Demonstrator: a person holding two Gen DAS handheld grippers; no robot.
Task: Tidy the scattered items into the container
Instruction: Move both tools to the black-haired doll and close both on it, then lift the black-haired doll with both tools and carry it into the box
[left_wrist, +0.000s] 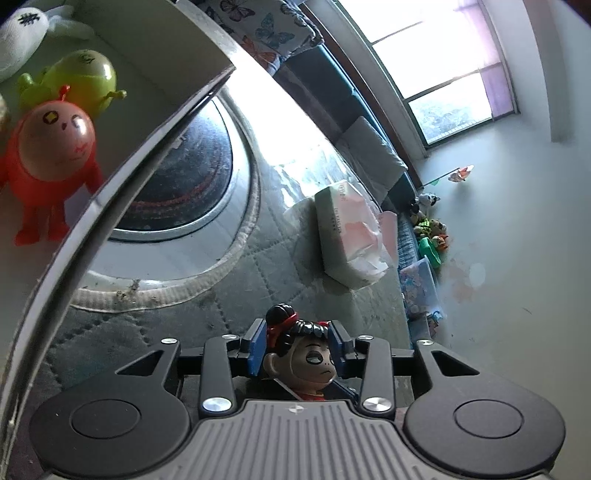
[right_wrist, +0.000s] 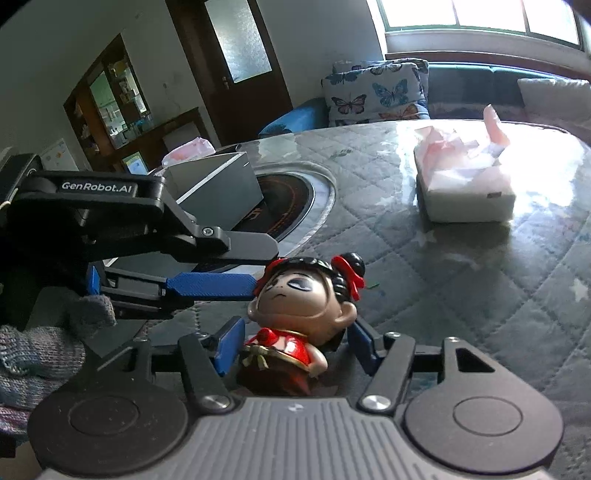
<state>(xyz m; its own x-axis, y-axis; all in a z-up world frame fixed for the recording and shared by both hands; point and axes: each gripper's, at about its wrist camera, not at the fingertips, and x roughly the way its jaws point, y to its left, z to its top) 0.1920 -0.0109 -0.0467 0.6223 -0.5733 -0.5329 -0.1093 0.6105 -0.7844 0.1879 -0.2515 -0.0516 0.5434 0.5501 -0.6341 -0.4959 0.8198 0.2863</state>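
Red-dressed doll (right_wrist: 295, 314) sits on the counter (right_wrist: 443, 258) betw both my tongs, left tongs (left_wrist: 299, 341) spread round its head w/o pinching, right tongs (right_wrist: 291, 347) spread beside its body, so a lopsided squeeze could tip it short of the box (right_wrist: 218, 188).

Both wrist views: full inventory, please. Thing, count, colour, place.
doll: 1, black hair, red dress, lying on table between both grippers
container: 1, grey, on table
egg figures: 2, red and yellow-green, in container
plush: 1, white, in container
tissue pack: 1, white-pink, far side of table
table cover: 1, grey quilted
round hob: 1, dark, set into table
butterfly cushion: 1, behind table
left gripper: around doll's head
right gripper: around doll's body
gloved hand: 1, grey knit
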